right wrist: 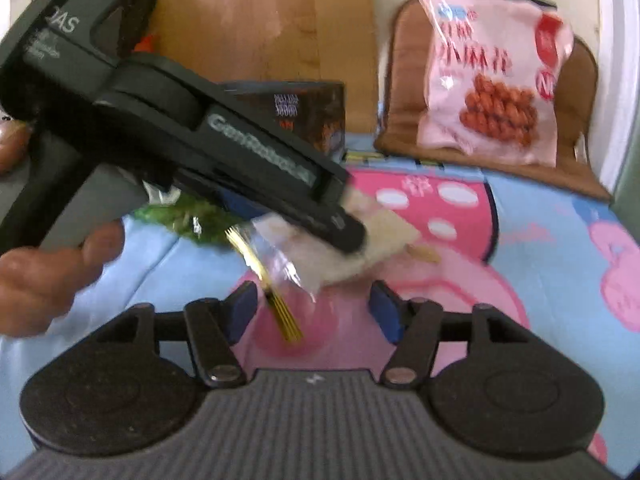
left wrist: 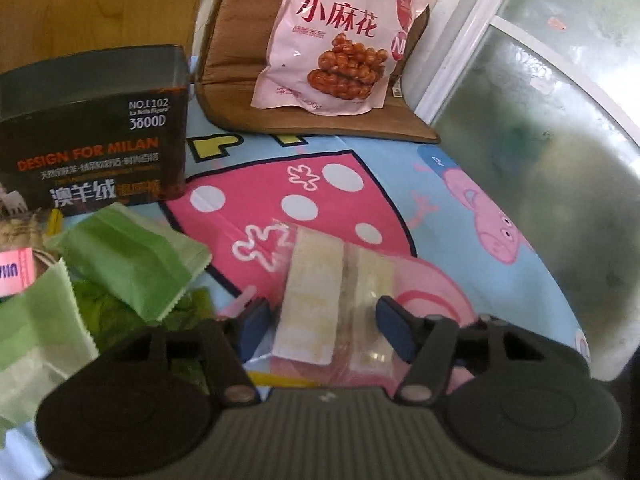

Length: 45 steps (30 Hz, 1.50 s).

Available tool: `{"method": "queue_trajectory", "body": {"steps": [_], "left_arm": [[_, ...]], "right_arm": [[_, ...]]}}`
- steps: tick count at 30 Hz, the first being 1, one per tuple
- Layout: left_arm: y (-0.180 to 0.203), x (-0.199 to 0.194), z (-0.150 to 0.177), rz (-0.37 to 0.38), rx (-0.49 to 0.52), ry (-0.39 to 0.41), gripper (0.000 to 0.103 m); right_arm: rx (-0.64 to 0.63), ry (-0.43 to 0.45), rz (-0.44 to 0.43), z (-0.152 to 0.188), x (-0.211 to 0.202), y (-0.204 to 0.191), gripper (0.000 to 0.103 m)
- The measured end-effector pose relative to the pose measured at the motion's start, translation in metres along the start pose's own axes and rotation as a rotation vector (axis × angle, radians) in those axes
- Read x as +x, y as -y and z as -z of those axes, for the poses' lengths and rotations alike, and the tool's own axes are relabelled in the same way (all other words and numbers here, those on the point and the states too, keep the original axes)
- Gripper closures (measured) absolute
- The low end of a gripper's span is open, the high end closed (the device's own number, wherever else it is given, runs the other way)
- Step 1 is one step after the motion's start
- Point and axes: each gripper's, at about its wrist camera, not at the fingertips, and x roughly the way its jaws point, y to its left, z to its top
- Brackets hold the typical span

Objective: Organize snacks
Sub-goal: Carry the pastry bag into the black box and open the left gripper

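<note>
A clear-wrapped pale cake snack (left wrist: 320, 304) lies on the cartoon mat between the fingers of my left gripper (left wrist: 320, 326), whose jaws stand apart on either side of it. In the right wrist view the left gripper body (right wrist: 224, 148) hangs over the same snack (right wrist: 352, 252), and my right gripper (right wrist: 314, 314) is open and empty just in front of it. Green snack packets (left wrist: 132, 264) lie at the left. A pink bag of fried dough twists (left wrist: 340, 36) leans on a brown cushion (left wrist: 236, 80) at the back.
A dark box (left wrist: 96, 132) printed "DESIGN FOR MILAN" stands at the back left. A frosted glass door with a white frame (left wrist: 472, 48) is on the right. A wooden panel (right wrist: 260, 20) stands behind. The Peppa Pig mat (left wrist: 480, 208) covers the surface.
</note>
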Motion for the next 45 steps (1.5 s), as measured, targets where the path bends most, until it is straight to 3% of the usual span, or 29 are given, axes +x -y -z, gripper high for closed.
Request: {"method": "queue_trajectory", "body": {"steps": [2,6,10,13,18,20,22,25,28,30,32,34,37,41,45], "left_arm": [[-0.006,-0.014,0.004,0.020,-0.025,0.022,0.044],[-0.006,-0.053,-0.005,0.048,-0.023,0.146,0.044],[-0.004,-0.094,-0.029,-0.002,0.030,0.311,0.044],[-0.023,-0.107,-0.054,-0.060,-0.002,0.377,0.043],[-0.076,-0.089,-0.090,-0.176,-0.127,0.355,0.043],[-0.094,-0.083,-0.095,-0.218,-0.156,0.329,0.044],[-0.108,-0.096,-0.093,-0.246,-0.173,0.387,0.043],[-0.136,-0.118,-0.087,-0.344,-0.227,0.469,0.037],[-0.174,-0.110,-0.087,-0.455,-0.341,0.416,0.036],[-0.192,-0.097,-0.085,-0.458,-0.391,0.359,0.036],[-0.199,-0.080,-0.082,-0.437,-0.405,0.291,0.043],[-0.198,-0.066,-0.079,-0.361,-0.405,0.232,0.053],[-0.180,-0.064,-0.076,-0.379,-0.370,0.232,0.050],[-0.173,-0.073,-0.069,-0.302,-0.373,0.231,0.050],[-0.159,-0.113,-0.051,-0.338,-0.338,0.331,0.037]], "right_arm": [[0.003,0.019,0.047,-0.001,0.002,0.000,0.054],[0.042,0.169,0.057,-0.007,-0.017,-0.006,0.057],[-0.011,0.340,0.076,-0.039,-0.030,-0.019,0.057],[-0.047,0.392,0.039,-0.079,-0.016,-0.023,0.057],[-0.054,0.336,-0.070,-0.130,0.047,-0.026,0.055],[-0.065,0.297,-0.072,-0.141,0.071,-0.028,0.049],[-0.047,0.290,-0.010,-0.144,0.080,-0.025,0.047],[0.079,0.310,-0.047,-0.138,0.068,-0.002,0.044],[0.217,0.274,-0.086,-0.128,0.066,0.020,0.044],[0.267,0.227,-0.112,-0.127,0.074,0.028,0.044],[0.296,0.182,-0.132,-0.126,0.085,0.028,0.044],[0.306,0.166,-0.169,-0.123,0.090,0.025,0.043],[0.284,0.142,-0.190,-0.121,0.093,0.019,0.042],[0.276,0.161,-0.140,-0.112,0.083,0.019,0.040],[0.355,0.193,-0.128,-0.099,0.059,0.032,0.041]]}}
